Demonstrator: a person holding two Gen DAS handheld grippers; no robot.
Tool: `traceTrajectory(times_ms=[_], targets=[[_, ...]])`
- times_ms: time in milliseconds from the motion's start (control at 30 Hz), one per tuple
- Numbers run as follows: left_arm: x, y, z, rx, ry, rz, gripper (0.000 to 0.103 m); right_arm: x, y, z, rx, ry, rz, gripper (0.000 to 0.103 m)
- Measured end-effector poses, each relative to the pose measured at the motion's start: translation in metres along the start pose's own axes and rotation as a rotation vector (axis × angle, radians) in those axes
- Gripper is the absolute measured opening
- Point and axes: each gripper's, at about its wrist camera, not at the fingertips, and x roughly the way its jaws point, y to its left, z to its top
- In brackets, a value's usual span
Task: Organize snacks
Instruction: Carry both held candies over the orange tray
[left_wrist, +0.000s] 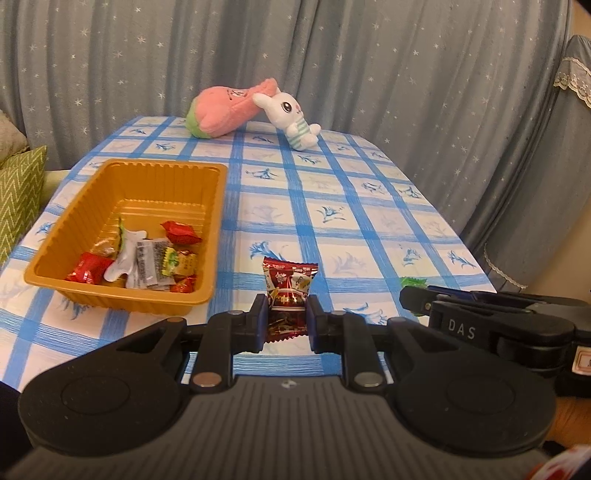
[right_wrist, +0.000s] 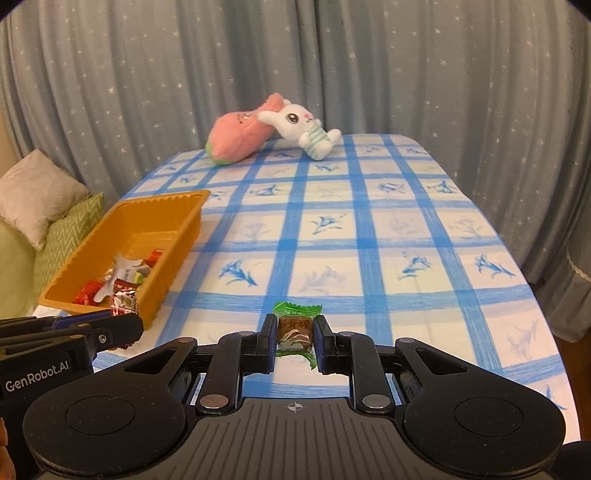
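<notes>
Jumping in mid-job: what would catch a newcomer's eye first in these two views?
Each gripper is shut on a sweet: the left gripper on a red foil-wrapped candy, the right gripper on a green-wrapped candy. To the left on the blue checked tablecloth sits an orange plastic tray holding more sweets; two plush toys lie at the far edge.

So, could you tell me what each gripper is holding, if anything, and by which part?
The left gripper pinches a red wrapped candy across its lower middle. The right gripper pinches a green wrapped candy across its middle, by its sides.
</notes>
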Motion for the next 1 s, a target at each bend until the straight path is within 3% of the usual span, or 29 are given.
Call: traceTrajectory(times_ms=[1000], targets=[[-0.04, 0.057, 0.011, -0.091, -0.057, 0.088, 0.019, 0.003, 0.075, 0.02, -0.127, -0.022, 0.121, 0.02]])
